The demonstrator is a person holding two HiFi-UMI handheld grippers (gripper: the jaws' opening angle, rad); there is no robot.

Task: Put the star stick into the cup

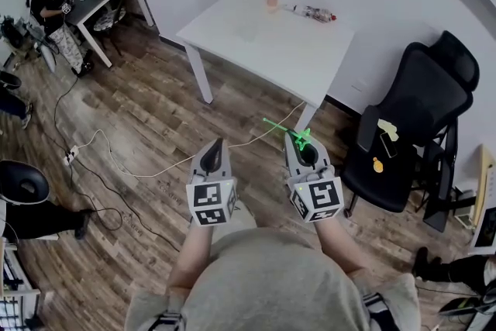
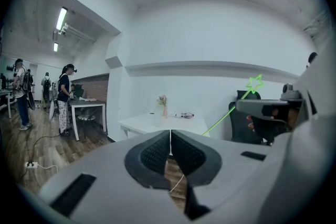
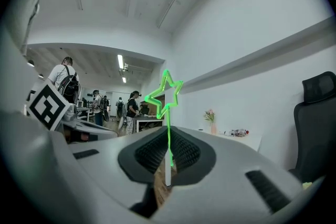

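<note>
Shut on nothing: left claw (image 2: 169, 147). Far ahead, on the bench (image 1: 310, 58), what looks like a pale cup (image 1: 249, 29). Nipped in the nearly closed right claw (image 3: 169, 135), just under its star: stick (image 2: 226, 115), long free end slanting benchward. Probably feather-light, thin and springy, prone to swivel between the pads; best pinched on the shaft, never on the star outline.

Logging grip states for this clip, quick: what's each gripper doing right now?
Left gripper: closed, nothing between its jaws.
Right gripper: closed on the star stick.
</note>
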